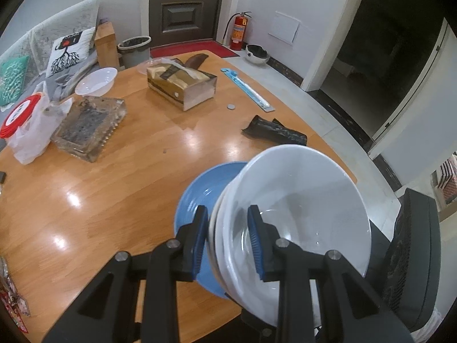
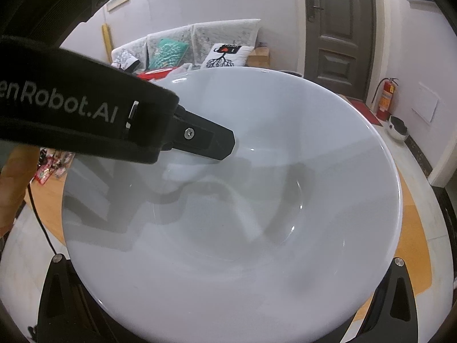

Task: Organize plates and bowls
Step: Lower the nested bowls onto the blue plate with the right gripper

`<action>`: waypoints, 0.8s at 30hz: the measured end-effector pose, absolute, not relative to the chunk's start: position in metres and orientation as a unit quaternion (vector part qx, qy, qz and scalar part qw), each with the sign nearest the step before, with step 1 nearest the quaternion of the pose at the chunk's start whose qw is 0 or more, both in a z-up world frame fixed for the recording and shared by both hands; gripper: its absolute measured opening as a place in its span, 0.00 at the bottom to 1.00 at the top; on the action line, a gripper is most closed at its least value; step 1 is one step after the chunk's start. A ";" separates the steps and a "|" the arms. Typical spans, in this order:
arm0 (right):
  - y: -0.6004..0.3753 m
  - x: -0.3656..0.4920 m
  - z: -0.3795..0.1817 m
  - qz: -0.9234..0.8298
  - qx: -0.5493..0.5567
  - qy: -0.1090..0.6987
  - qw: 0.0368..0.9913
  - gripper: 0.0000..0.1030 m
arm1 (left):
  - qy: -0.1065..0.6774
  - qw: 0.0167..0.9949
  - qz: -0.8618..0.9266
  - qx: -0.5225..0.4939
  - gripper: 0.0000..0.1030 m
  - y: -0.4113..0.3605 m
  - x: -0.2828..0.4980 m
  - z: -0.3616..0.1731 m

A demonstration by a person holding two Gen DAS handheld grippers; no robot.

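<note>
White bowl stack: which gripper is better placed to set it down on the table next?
Left. The left gripper is already clamped on the rim of the white bowl stack, beside the blue plate, over the table. The right gripper's fingertips are hidden under the bowl, so its grip can't be judged.

Black strap [image 2: 85,108] across white bowl [image 2: 257,200]: reads "enRobot.AI", start cut off.
</note>
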State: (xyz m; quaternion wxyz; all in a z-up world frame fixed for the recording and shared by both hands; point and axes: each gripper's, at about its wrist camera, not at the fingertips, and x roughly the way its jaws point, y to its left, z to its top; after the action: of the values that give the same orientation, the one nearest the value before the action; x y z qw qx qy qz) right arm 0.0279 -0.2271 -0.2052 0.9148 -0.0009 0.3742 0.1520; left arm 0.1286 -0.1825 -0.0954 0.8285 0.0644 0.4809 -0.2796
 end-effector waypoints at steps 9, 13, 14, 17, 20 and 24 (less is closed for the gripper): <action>-0.238 0.029 -0.214 0.145 0.006 0.390 0.909 0.99 | 0.493 0.820 -0.286 0.064 0.24 -0.199 0.135 -0.111; -0.235 0.027 -0.218 0.145 0.007 0.397 0.906 0.99 | 0.499 0.816 -0.287 0.062 0.24 -0.204 0.139 -0.119; -0.235 0.026 -0.220 0.144 0.008 0.399 0.905 0.99 | 0.501 0.814 -0.287 0.062 0.24 -0.205 0.140 -0.121; -0.234 0.026 -0.225 0.144 0.008 0.408 0.902 0.99 | 0.507 0.811 -0.288 0.060 0.24 -0.206 0.144 -0.128; -0.237 0.027 -0.230 0.144 0.008 0.415 0.898 0.99 | 0.513 0.807 -0.288 0.056 0.24 -0.208 0.148 -0.135; -0.238 0.032 -0.234 0.145 0.003 0.426 0.893 0.99 | 0.520 0.802 -0.288 0.048 0.24 -0.208 0.155 -0.144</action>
State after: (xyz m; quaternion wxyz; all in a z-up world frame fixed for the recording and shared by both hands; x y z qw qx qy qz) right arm 0.0324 -0.2378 -0.2338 0.8931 0.0029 0.4260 0.1447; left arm 0.1547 -0.2077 -0.1440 0.8024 0.0479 0.5202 -0.2885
